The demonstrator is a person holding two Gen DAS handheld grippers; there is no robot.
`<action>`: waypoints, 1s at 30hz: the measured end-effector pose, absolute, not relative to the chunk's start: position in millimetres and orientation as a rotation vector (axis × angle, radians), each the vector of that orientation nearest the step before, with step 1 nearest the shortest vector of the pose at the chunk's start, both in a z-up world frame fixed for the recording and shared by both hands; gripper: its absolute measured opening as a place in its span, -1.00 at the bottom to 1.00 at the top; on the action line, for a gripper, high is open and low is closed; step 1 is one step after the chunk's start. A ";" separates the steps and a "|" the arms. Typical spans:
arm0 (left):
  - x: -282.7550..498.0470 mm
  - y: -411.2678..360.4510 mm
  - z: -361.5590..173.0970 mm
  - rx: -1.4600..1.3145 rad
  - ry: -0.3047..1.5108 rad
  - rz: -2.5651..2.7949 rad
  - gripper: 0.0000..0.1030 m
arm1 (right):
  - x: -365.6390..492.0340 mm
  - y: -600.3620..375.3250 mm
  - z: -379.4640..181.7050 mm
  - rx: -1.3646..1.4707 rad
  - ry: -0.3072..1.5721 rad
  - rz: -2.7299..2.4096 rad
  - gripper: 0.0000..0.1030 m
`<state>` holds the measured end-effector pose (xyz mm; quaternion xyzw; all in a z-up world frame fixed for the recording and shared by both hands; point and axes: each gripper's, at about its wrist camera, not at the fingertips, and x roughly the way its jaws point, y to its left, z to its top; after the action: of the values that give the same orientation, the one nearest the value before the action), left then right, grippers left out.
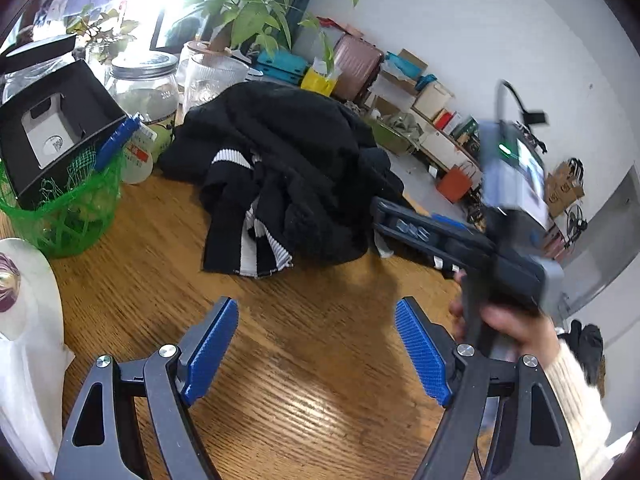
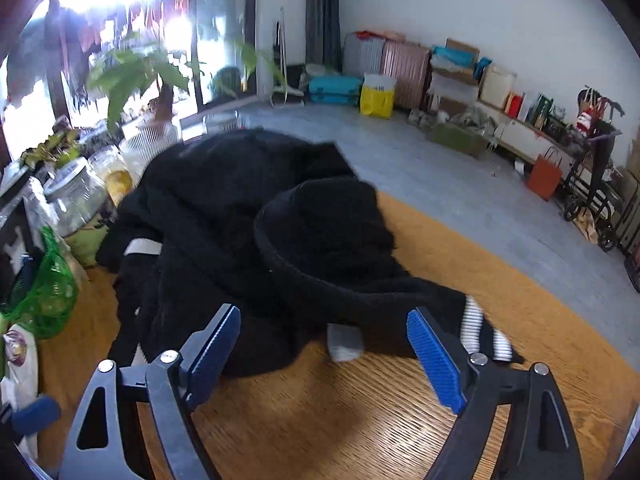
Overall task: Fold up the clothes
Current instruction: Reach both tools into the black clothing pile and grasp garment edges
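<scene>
In the left wrist view, the left gripper (image 1: 316, 344) is seen with its jaws spread wide over bare wooden table (image 1: 312, 408), nothing lying between the blue pads. The black garment (image 1: 280, 160) lies in a crumpled heap toward twelve o'clock from the jaws, apart from them, with a white-striped cuff (image 1: 264, 248) hanging out at its near edge. At about three o'clock the right gripper (image 1: 404, 224) is seen from the side, held by a hand (image 1: 504, 320) in a cream sleeve, its tip close to the right edge of the heap; contact cannot be told through the blur. A green mesh basket (image 1: 68, 216) and glass jars (image 1: 144, 84) are crowded at ten o'clock. In the right wrist view, the right gripper (image 2: 324, 352) is also shown open, its pads clamping nothing; the garment's near hem lies between and just beyond the fingertips, a second striped cuff (image 2: 484, 332) trailing at two o'clock beside the right pad. No fold has been made: the garment is judged wholly unspread, so grasping, flattening and every fold remain to be done.
</scene>
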<state>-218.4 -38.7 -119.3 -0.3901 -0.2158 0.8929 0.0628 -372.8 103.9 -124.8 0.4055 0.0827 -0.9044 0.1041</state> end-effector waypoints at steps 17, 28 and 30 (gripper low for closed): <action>-219.3 -56.4 -141.1 -1.251 -0.712 2.749 0.57 | -331.1 145.2 -144.8 1.310 0.134 -2.568 -0.93; -237.1 -47.6 -130.5 -1.189 -0.836 2.635 0.57 | -245.6 200.5 -129.0 1.306 0.086 -2.549 -0.98; -256.3 -41.0 -124.7 -1.215 -0.818 2.612 0.57 | -243.2 207.9 -120.6 1.287 0.085 -2.567 -0.96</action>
<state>-256.3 -41.0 -124.7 -0.4046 -0.2724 0.8699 0.0736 -243.2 207.9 -120.6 0.4439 0.0294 -0.8855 0.1342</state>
